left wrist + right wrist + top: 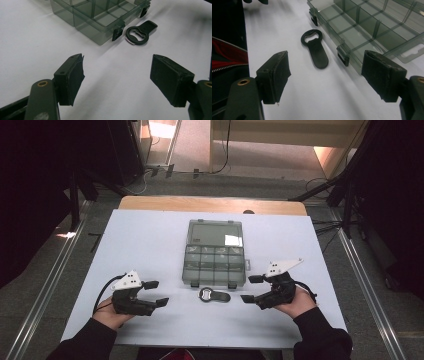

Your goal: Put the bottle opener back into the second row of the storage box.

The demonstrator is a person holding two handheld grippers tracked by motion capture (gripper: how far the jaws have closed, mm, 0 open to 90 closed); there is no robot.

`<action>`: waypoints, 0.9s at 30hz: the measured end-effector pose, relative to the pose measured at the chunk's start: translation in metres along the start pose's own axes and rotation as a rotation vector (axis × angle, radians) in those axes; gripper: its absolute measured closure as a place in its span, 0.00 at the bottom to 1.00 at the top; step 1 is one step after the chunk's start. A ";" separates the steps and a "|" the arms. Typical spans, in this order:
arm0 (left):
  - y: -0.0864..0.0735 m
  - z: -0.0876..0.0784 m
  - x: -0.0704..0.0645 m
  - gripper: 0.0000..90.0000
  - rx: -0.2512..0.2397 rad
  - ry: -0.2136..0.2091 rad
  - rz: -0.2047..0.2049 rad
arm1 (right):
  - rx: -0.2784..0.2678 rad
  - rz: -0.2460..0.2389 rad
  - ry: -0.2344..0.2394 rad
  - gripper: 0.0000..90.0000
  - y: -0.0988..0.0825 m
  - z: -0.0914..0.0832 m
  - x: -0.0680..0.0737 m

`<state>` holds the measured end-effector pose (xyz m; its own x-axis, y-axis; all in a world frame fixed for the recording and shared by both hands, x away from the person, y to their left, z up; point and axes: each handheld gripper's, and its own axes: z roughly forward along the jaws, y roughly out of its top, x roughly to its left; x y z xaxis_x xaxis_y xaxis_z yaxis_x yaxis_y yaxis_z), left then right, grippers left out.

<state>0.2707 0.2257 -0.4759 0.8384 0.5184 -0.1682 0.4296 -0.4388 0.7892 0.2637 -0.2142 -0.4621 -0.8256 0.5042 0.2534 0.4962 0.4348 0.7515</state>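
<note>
Picking flat black plastic bottle opener (214, 295) off white table (150, 245) looks like step in hand. Lies flat just in front of open smoky-grey clear plastic compartment box (214, 265), near its front latches, between both grippers. Left gripper (156, 293) spread wide, holding nothing. Right gripper (252, 288) likewise wide, empty, nearer handle end. Better approaching low from right, pinching handle (319, 56) across its narrow width, staying clear of box latch (343, 56). Thin part: expect slipping unless pads (277, 75) close squarely at table level.

Left gripper (156, 293) low over the table, jaws spread wide, nothing between them; right gripper (251, 289) mirrors it, jaws wide apart, both pointing inward toward each other
</note>
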 end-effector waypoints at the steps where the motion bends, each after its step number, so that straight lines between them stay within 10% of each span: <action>1: 0.000 0.000 0.000 0.30 -0.001 0.002 0.000 | 0.000 0.000 0.000 0.27 0.000 0.000 0.000; 27: 0.000 0.000 0.000 0.30 0.000 0.002 -0.001 | 0.033 -0.045 0.053 0.28 0.035 0.020 0.006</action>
<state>0.2707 0.2258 -0.4761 0.8372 0.5205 -0.1679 0.4307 -0.4381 0.7890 0.2817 -0.1813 -0.4468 -0.8600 0.4435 0.2526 0.4661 0.4807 0.7428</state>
